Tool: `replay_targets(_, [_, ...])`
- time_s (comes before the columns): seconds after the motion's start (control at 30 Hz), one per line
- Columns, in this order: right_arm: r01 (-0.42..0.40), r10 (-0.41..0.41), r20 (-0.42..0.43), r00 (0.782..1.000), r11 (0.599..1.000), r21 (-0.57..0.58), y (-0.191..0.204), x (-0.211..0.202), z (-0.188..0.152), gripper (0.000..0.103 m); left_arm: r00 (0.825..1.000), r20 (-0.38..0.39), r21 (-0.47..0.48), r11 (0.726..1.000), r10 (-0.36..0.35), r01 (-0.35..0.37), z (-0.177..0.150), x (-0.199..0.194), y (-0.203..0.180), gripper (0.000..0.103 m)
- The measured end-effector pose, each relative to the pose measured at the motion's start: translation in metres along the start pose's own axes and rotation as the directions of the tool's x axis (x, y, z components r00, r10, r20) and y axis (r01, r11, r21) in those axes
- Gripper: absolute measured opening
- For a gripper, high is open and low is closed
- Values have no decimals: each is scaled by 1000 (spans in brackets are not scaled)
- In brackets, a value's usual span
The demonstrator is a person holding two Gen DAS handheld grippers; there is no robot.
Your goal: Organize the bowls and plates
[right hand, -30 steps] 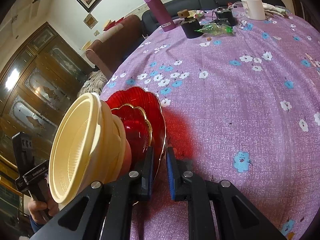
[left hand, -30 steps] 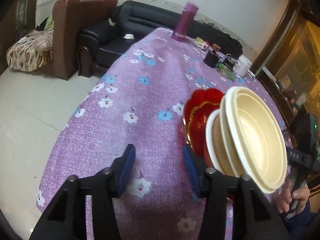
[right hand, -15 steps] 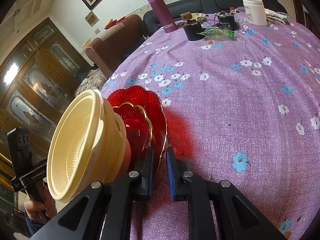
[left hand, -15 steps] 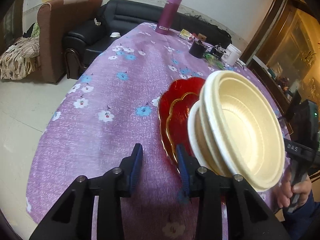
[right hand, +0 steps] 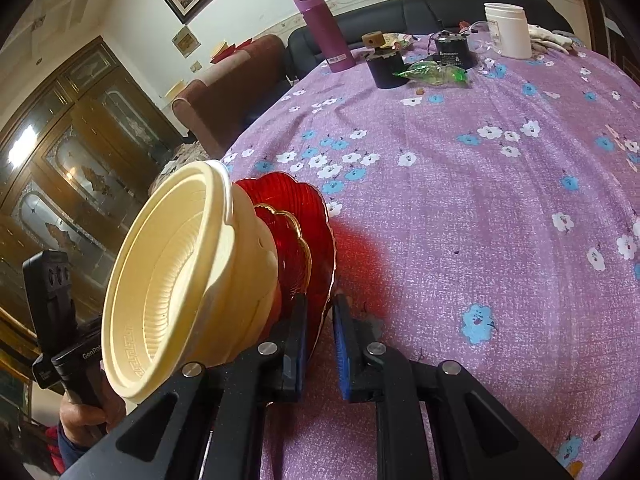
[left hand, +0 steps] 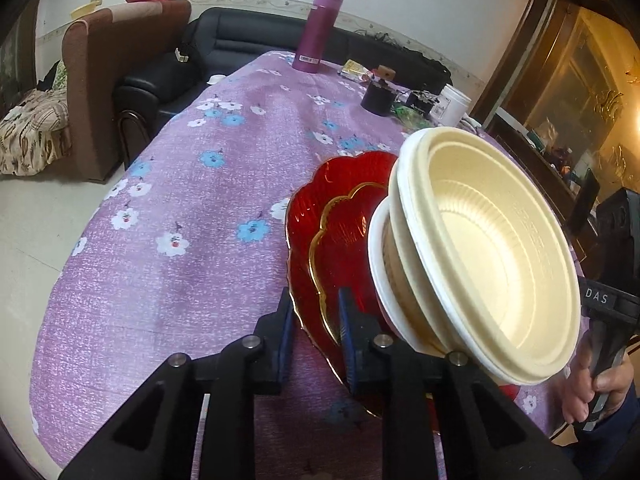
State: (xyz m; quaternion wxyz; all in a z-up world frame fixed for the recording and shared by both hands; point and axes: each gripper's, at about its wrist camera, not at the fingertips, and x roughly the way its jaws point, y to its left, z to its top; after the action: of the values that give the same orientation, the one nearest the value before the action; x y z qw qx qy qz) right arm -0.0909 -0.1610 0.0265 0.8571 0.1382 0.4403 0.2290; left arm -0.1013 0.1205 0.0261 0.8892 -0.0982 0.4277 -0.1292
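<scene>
A stack stands tilted on edge above the purple flowered tablecloth (left hand: 192, 216): a large red scalloped plate (left hand: 308, 208), a smaller gold-rimmed red plate (left hand: 344, 236) on it, and nested cream bowls (left hand: 480, 248) on top. My left gripper (left hand: 314, 324) is shut on the rims of the red plates from one side. My right gripper (right hand: 322, 330) is shut on the large red plate's rim (right hand: 320, 216) from the opposite side, with the cream bowls (right hand: 176, 280) to its left. The other hand's gripper body shows in each view.
At the table's far end stand a magenta flask (left hand: 318, 30), a black jar (left hand: 378, 96), a white tub (right hand: 508, 30), a black box (right hand: 452, 52) and a green wrapper (right hand: 432, 72). A black sofa (left hand: 240, 44) and brown armchair (left hand: 108, 76) lie beyond; wooden cabinets (right hand: 80, 152) flank the table.
My left gripper moved to the right and closed its jaws around the red plates' rim. The right gripper kept its hold; the stack stayed tilted.
</scene>
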Motion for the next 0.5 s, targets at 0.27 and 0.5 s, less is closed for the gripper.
replay_targets(0.27, [28,-30,52,998,999,47,-28,-31,-1,14,999,-11,60,998,-31,31,13,13,-50,20])
replay_targets(0.5, [86,-104,122,987,985,148,-81,-76,-3,14,996,-51,81,993,-80,84,23,48,-115,22])
